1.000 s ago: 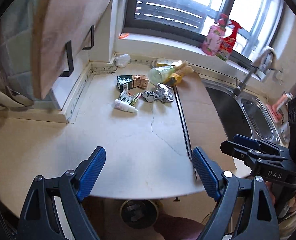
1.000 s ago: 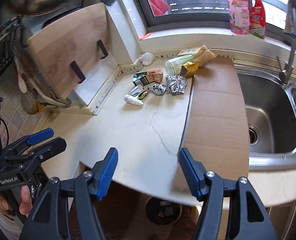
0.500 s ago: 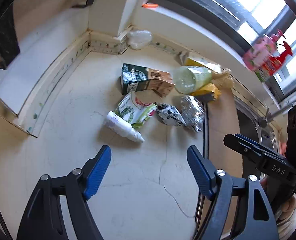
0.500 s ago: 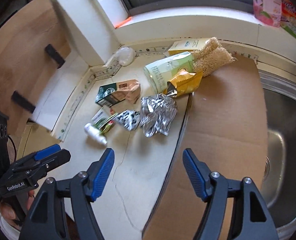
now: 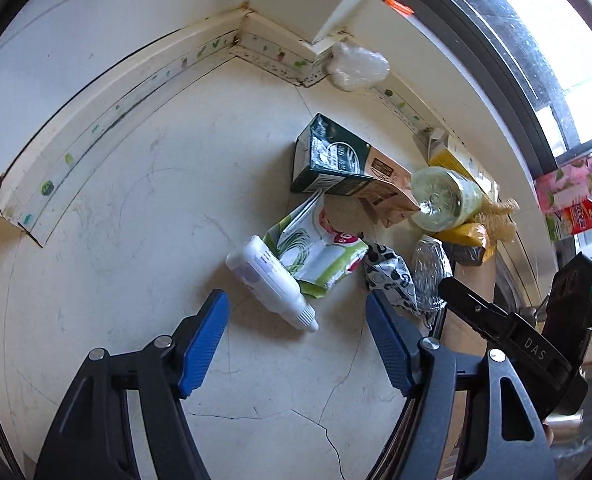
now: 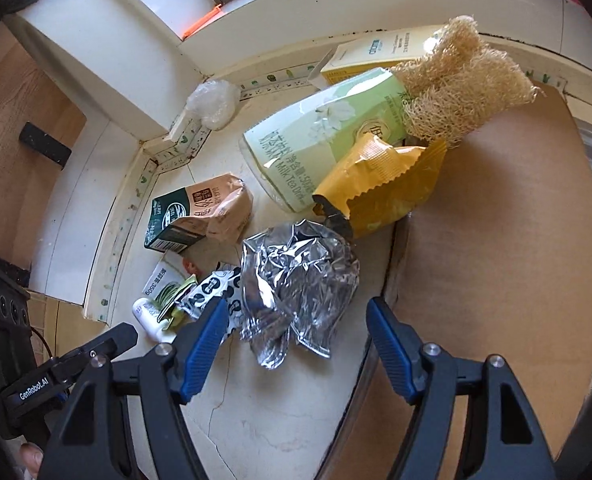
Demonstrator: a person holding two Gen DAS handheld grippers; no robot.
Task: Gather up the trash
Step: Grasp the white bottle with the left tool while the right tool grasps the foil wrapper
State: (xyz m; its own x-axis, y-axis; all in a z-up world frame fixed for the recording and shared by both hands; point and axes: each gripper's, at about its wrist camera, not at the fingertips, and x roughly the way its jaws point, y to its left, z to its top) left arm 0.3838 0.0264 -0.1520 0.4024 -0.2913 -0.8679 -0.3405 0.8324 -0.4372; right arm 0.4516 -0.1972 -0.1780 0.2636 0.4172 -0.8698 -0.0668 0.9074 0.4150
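Both claws are down over the trash pile at the back of the worktop, near the corner under the window. Nothing gripped yet.

Left claw [image 5: 296, 336]: jaws spread and empty, they have just been closing in. The white squeeze bottle [image 5: 270, 280] lies just ahead of the gap, cap end pointing toward the claw, flat on the worktop [image 5: 136, 200]. Its far side touches the green-and-white wrapper [image 5: 316, 252]. I'd straddle the bottle across its body, not the tapered cap, and come down square so the pads don't skid off rounded plastic.

Right claw [image 6: 296, 340]: jaws apart, empty. They opened a little and then held. The crumpled foil bag [image 6: 296, 284] sits right at the gap, its near edge between the tips. Foil will crush, so close fully and take a thick fold, not a loose flap. The black-and-white spotted wrapper [image 6: 212, 292] touches the left finger side. It may get dragged along.

Behind those: green-and-tan carton [image 6: 200, 212], then the yellow snack bag [image 6: 380, 192] leaning on the pale green milk tea bottle [image 6: 328, 144], with a loofah [image 6: 464, 80] on top. That bottle is lying down, so it could roll once its neighbours go.

Cardboard sheet [image 6: 496, 240] covers the worktop's right side. Keep the right finger off its edge.
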